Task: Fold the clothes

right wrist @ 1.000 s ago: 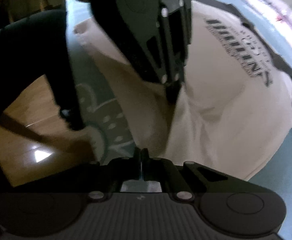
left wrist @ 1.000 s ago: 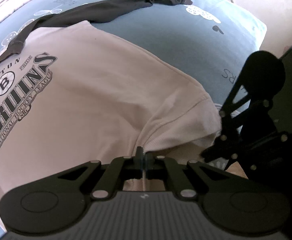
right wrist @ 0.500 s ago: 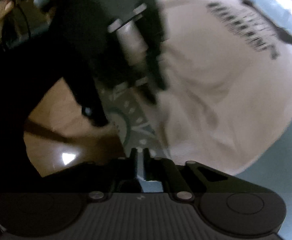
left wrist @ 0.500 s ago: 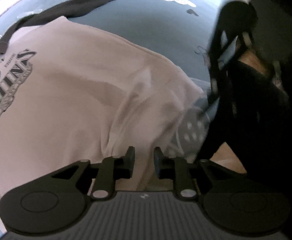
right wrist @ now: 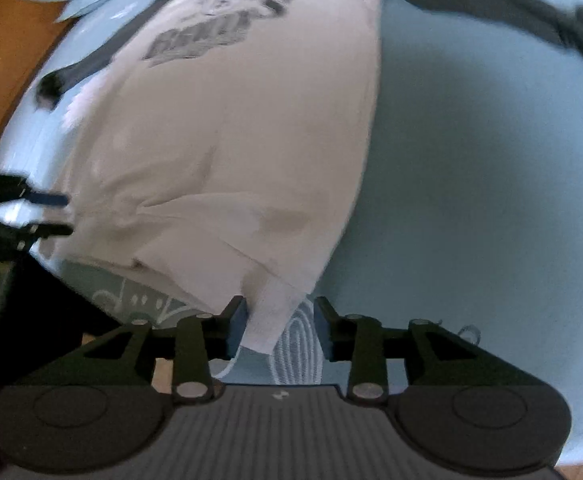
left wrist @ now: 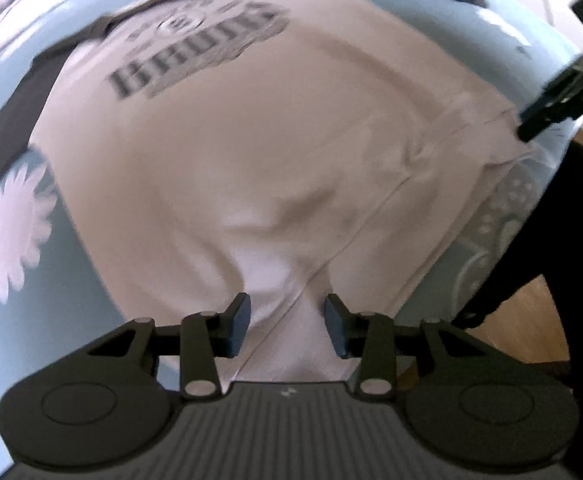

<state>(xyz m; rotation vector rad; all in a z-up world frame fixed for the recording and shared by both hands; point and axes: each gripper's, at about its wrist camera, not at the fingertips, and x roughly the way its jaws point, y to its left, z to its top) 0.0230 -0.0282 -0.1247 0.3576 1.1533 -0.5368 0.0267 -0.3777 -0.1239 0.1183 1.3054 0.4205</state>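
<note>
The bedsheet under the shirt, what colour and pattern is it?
Light blue bedsheet with white daisy prints, clearest in the left wrist view.

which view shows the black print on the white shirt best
The left wrist view: the print is larger there and its block letters show through the blur. In the right wrist view the print is smaller, tilted and smeared, hardly legible.

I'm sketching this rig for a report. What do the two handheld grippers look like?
Both look identical. The left gripper and right gripper each have a matte black ribbed body, two round discs at its corners, black scissor linkages with silver rivets, and short fingers faced with dark blue pads. No cables or sleeves show.
</note>
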